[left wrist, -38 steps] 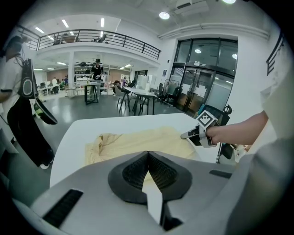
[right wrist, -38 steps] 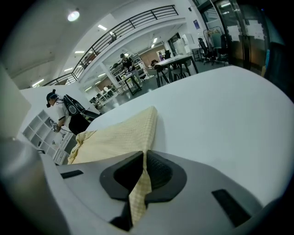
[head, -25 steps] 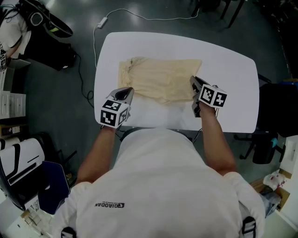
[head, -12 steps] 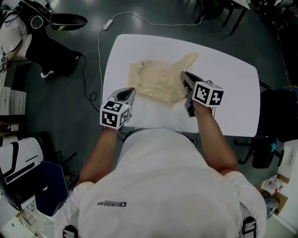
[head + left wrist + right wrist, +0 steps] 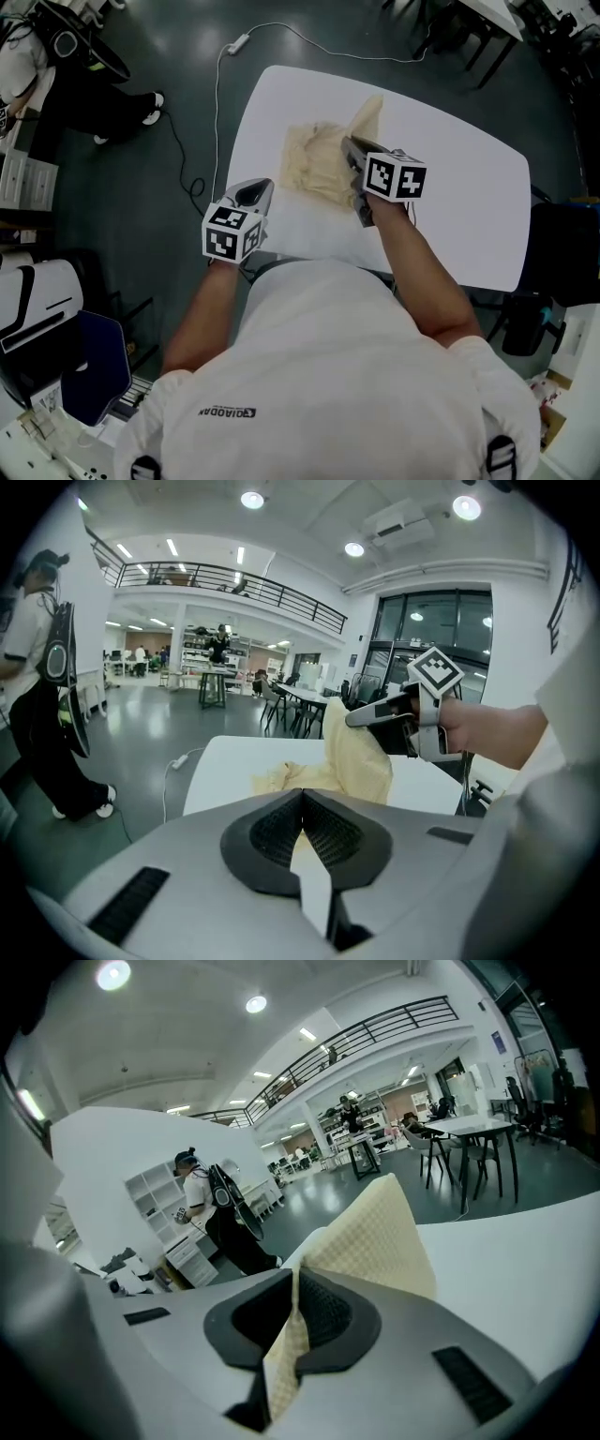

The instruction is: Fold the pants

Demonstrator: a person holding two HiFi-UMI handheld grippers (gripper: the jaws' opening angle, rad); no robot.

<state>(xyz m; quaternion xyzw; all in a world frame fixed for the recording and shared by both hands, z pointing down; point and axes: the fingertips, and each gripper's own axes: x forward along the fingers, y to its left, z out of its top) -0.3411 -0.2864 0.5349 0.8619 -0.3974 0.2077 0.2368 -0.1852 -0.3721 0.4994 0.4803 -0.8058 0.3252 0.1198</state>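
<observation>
Pale yellow waffle-knit pants lie bunched on the white table. My right gripper is shut on one end of the cloth and holds it lifted over the heap. In the right gripper view the fabric runs up out of the closed right gripper. My left gripper hovers at the table's near left edge, a little short of the pants. Seen in its own view, the left gripper has its pads together with nothing seen between them. That view also shows the right gripper and the raised cloth.
A cable with a power adapter trails on the dark floor beyond the table's left end. A person in black trousers stands at far left. White shelves line the left side, and dark chairs stand to the right.
My right gripper has swung left and upward with the pants' right end, so the flat cloth is now bunched toward the left. The left gripper stays shut near the table's near left edge.
</observation>
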